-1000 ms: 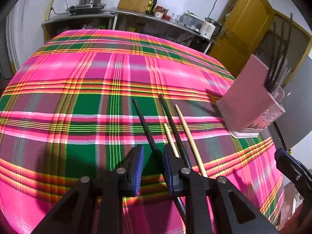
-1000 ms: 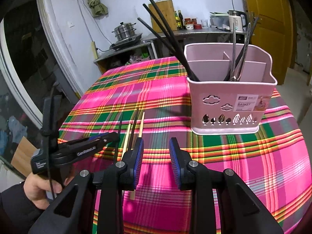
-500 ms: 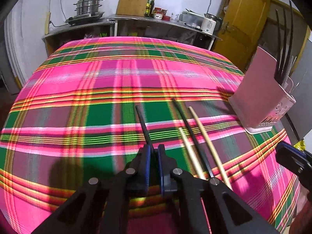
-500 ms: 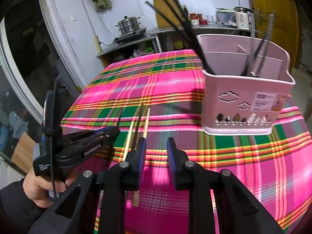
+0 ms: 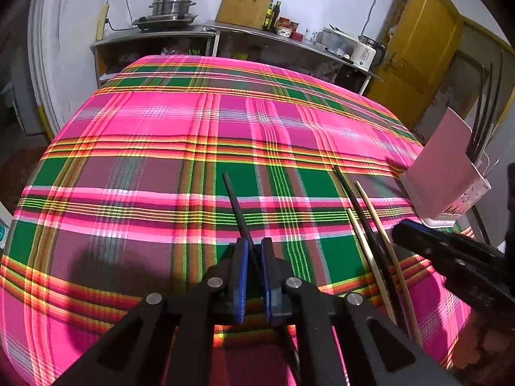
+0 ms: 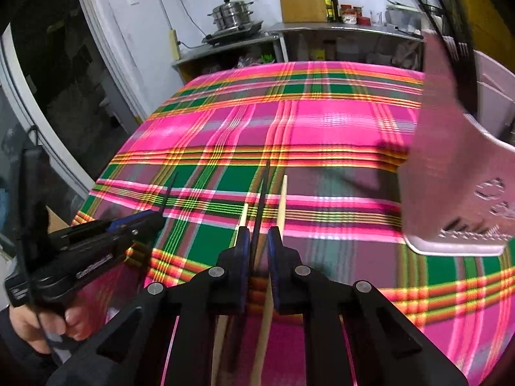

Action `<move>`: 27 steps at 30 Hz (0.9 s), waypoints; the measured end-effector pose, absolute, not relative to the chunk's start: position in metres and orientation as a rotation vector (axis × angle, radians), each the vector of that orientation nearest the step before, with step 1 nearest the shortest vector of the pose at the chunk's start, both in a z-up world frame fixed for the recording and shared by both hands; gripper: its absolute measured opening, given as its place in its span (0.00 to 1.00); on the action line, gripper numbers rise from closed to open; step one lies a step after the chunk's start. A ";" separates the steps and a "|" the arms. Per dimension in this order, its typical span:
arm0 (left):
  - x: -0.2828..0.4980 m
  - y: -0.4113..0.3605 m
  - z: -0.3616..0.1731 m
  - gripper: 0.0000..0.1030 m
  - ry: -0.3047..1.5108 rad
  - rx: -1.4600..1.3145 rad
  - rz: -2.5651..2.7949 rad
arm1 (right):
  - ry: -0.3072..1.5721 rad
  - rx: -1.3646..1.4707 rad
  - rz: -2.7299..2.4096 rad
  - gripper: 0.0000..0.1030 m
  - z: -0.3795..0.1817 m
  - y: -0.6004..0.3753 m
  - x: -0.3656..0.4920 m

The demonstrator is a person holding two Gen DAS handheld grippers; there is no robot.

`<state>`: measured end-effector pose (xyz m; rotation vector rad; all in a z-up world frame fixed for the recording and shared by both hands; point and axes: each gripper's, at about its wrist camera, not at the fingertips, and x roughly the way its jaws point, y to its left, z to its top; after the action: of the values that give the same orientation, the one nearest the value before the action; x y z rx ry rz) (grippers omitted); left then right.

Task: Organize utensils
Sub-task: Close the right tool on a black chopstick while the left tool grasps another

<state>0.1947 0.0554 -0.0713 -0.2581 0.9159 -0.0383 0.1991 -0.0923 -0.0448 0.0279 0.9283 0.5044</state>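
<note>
My left gripper [image 5: 254, 244] is shut on a black chopstick [image 5: 233, 196] that juts forward over the plaid tablecloth [image 5: 161, 122]. To its right lie a second black chopstick [image 5: 355, 202] and two wooden chopsticks [image 5: 376, 222], side by side. In the right wrist view my right gripper [image 6: 258, 234] straddles that second black chopstick [image 6: 262, 193]. Its jaws are closing, and a gap still shows on each side of the stick. One wooden chopstick [image 6: 244, 217] lies just left of the jaws and another [image 6: 283, 199] just right. The pink utensil basket [image 6: 457, 193] stands at the right.
The basket [image 5: 444, 167] holds several dark utensils upright. A hand [image 6: 32, 325] grips the left tool at lower left. Behind the table runs a counter with a steamer pot [image 5: 173, 3], bottles and a kettle. A yellow door [image 5: 418, 48] is at the far right.
The left jaws closed on the black chopstick and carried it left, away from the other three. The right gripper dropped toward those three, narrowing its jaws around the black one.
</note>
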 end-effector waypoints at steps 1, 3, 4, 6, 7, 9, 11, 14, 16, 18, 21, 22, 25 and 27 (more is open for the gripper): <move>0.195 0.056 -0.071 0.08 0.917 -0.268 -0.040 | 0.935 0.027 0.505 0.12 -0.048 -0.090 0.203; 0.196 0.058 -0.072 0.08 0.919 -0.282 -0.040 | 0.948 0.024 0.500 0.12 -0.053 -0.088 0.209; 0.197 0.057 -0.071 0.08 0.920 -0.286 -0.040 | 0.953 0.025 0.498 0.12 -0.055 -0.087 0.213; 0.197 0.058 -0.071 0.08 0.920 -0.292 -0.039 | 0.960 0.026 0.495 0.12 -0.058 -0.085 0.219; 0.198 0.058 -0.071 0.08 0.919 -0.292 -0.039 | 0.963 0.024 0.495 0.12 -0.059 -0.084 0.221; 0.200 0.058 -0.072 0.08 0.918 -0.294 -0.036 | 0.967 0.017 0.494 0.12 -0.061 -0.081 0.225; 0.200 0.058 -0.072 0.08 0.918 -0.291 -0.032 | 0.971 0.009 0.493 0.12 -0.062 -0.078 0.228; 0.202 0.055 -0.072 0.09 0.918 -0.276 -0.022 | 0.972 -0.001 0.488 0.11 -0.064 -0.073 0.229; 0.203 0.053 -0.072 0.11 0.918 -0.269 -0.017 | 0.974 -0.014 0.484 0.10 -0.064 -0.071 0.231; 0.205 0.048 -0.071 0.14 0.920 -0.245 -0.015 | 0.974 -0.034 0.477 0.10 -0.064 -0.067 0.232; 0.208 0.041 -0.070 0.15 0.927 -0.195 -0.006 | 0.977 -0.060 0.468 0.08 -0.063 -0.065 0.234; 0.209 0.040 -0.070 0.14 0.929 -0.181 -0.005 | 0.979 -0.064 0.466 0.08 -0.063 -0.065 0.235; 0.213 0.040 -0.069 0.08 0.937 -0.178 -0.009 | 0.988 -0.066 0.468 0.07 -0.062 -0.063 0.237; 0.214 0.044 -0.069 0.07 0.946 -0.206 -0.024 | 0.995 -0.053 0.478 0.06 -0.061 -0.064 0.236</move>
<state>0.2145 0.0444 -0.0689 -0.2060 0.9461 -0.0243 0.2365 -0.0639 -0.0614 -0.0531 0.9946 0.4781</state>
